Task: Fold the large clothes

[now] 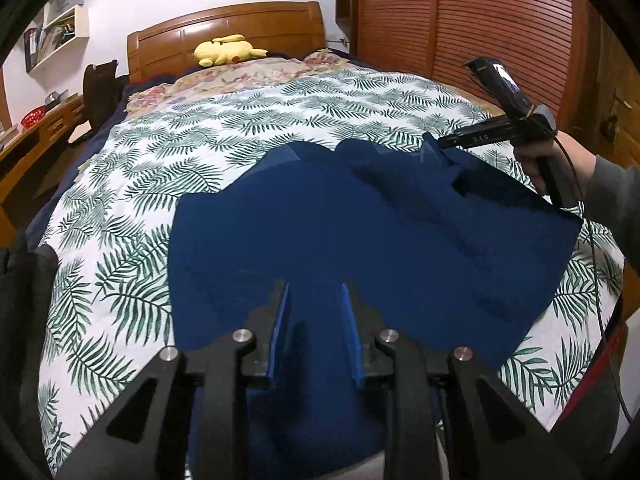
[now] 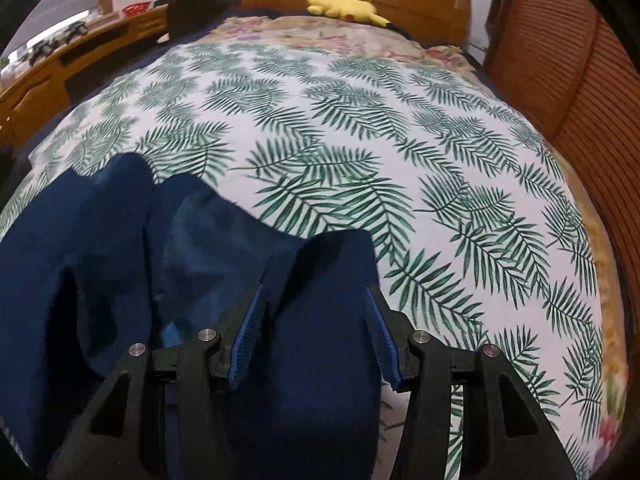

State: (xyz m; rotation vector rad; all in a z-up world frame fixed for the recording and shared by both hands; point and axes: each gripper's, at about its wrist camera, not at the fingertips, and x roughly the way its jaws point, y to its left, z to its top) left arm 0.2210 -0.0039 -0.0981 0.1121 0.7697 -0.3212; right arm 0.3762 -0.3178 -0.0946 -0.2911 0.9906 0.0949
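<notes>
I'm working 2 grippers on 1 dark blue garment (image 1: 360, 240) that is lying on the palm-leaf bedspread (image 1: 160, 152), filling the centre and lower half of the left wrist view.

My left gripper (image 1: 316, 312) is sitting at the bottom centre of that view, right over the garment's near edge. Its blue pads (image 1: 280, 328) are standing apart with blue cloth showing between them. I'm judging the jaws as partly parted and not yet biting; whether cloth is pinched lower down I cannot tell.

My right gripper (image 2: 316, 316) is showing in the left wrist view at the right edge, its tip meeting the garment's far right corner. In the right wrist view the jaws are spread wide, and a raised hump of blue cloth is filling the gap between the pads. The pads are looking clear of it, so I'm reading this as straddling, not gripping.

Key relation: the garment is lying ahead of and under both sets of jaws, the left one on the near edge, the right one on the far right corner. The right one is nearer to the bunched, rumpled end.

Long axis: I'm judging it as running from lower left to upper right in the left wrist view. The rumpled end is pointing toward the wooden headboard (image 1: 224, 28) and the yellow plush toy (image 1: 228, 50). Garment type I cannot tell.
</notes>
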